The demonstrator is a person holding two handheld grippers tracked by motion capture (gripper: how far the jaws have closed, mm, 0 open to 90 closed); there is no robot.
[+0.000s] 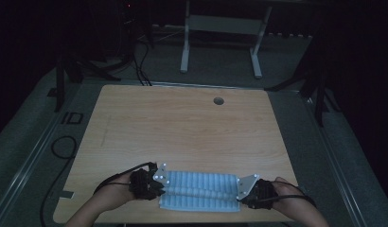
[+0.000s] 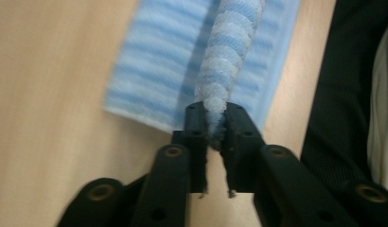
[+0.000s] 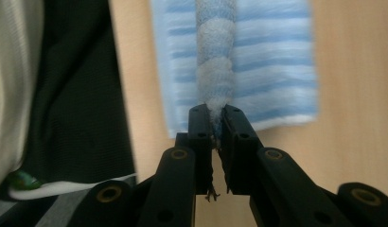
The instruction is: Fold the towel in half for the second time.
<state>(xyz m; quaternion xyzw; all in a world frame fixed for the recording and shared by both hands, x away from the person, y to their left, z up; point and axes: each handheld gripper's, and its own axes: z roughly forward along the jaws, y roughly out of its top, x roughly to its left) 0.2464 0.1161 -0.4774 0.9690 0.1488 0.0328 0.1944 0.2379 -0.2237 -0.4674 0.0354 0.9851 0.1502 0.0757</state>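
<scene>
High view: a blue-and-white striped cloth (image 1: 200, 191) lies near the front edge of the wooden counter (image 1: 182, 127), between the left gripper (image 1: 156, 183) and the right gripper (image 1: 243, 190); a raised ridge of fabric runs lengthwise from one gripper to the other, which suggests a fold in progress, with the lifted edge gathered at both ends but not yet laid over and flattened; the rest of the cloth rests flat beneath.

Left gripper view: the jaws of the left gripper (image 2: 216, 124) stand nearly closed, pinching the end of the bunched ridge of cloth (image 2: 230, 52) between their tips; the ridge extends straight ahead from the jaws, above the flat layer, whose near edge lies just beyond the tips; frayed threads hang in the narrow gap below.

Right gripper view: the jaws of the right gripper (image 3: 216, 120) are likewise almost shut on the opposite end of the ridge (image 3: 216, 56); the flat part spreads to either side of it on the counter; what remains, by judgement, is carrying the held edge across and releasing it.
</scene>
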